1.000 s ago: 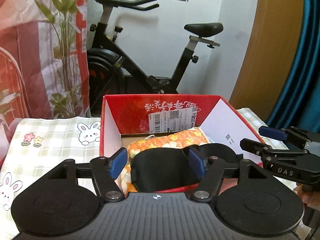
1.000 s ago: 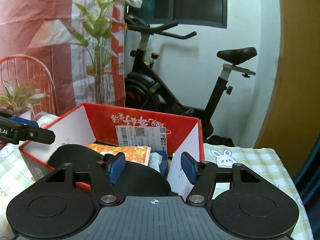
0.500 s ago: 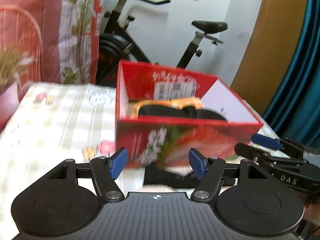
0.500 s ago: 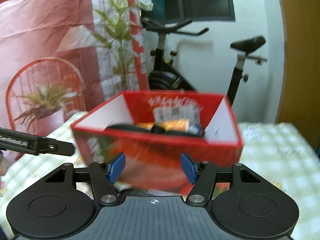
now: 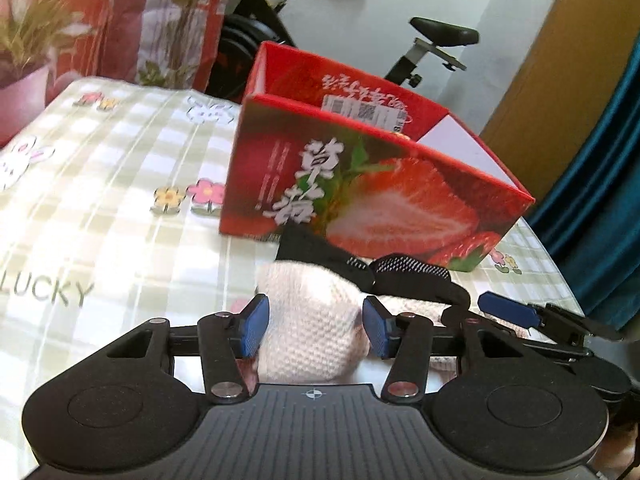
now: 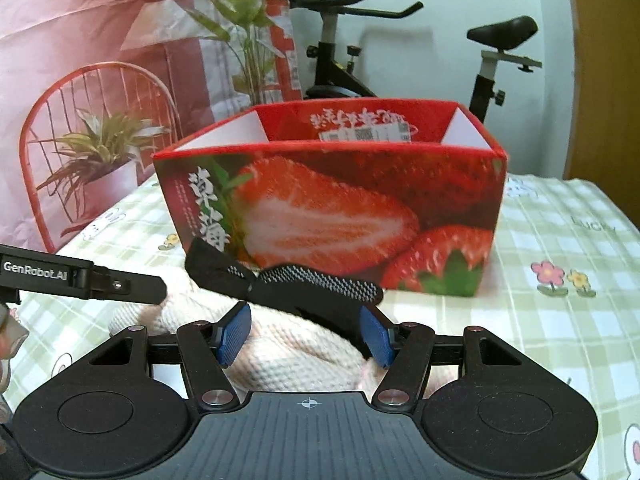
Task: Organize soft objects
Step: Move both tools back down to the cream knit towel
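Both grippers have dropped from above the open box to the tabletop in front of it, over a pile of soft items. The checked tablecloth (image 5: 100, 184) covers the table. The red strawberry box (image 5: 360, 192) stands upright on it, its printed side facing the cameras. Just in front of the box lies a cream knitted piece (image 5: 316, 332) with a black strap (image 6: 316, 284) draped across its top. The left gripper (image 5: 316, 326) has just been closing; its pads flank the knit, the left one touching, though a firm grip cannot be told. The right gripper (image 6: 306, 334) stands half open around knit and strap.
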The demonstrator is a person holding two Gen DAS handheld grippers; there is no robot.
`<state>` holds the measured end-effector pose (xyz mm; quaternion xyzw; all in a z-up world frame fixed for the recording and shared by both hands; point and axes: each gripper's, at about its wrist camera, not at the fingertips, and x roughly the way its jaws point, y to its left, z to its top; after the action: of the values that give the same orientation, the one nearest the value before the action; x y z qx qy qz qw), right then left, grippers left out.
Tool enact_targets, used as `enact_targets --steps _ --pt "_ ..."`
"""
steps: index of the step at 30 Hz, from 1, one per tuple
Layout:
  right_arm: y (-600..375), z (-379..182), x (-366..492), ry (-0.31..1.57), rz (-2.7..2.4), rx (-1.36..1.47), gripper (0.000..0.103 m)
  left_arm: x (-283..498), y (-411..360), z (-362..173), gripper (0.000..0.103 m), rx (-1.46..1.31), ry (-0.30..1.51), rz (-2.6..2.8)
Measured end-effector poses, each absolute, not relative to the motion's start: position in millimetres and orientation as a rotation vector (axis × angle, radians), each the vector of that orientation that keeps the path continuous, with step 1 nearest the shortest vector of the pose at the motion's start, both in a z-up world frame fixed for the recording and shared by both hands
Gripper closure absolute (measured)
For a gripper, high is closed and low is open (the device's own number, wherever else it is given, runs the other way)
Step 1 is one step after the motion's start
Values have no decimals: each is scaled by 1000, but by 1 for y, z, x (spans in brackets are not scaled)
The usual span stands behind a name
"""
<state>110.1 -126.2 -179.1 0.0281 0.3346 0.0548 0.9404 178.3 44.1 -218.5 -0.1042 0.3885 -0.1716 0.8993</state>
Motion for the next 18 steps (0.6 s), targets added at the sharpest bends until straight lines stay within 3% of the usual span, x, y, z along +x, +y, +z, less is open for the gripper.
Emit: enact_targets --steps 12,15,18 --pt "-129 -190 107 680 124 63 45 174 47 -227 42 -268 802 -342" --pt "-129 -190 106 681 124 64 45 170 45 -226 45 -274 791 -377" --pt "-128 -190 106 682 121 64 45 166 42 -220 61 -253 767 -385"
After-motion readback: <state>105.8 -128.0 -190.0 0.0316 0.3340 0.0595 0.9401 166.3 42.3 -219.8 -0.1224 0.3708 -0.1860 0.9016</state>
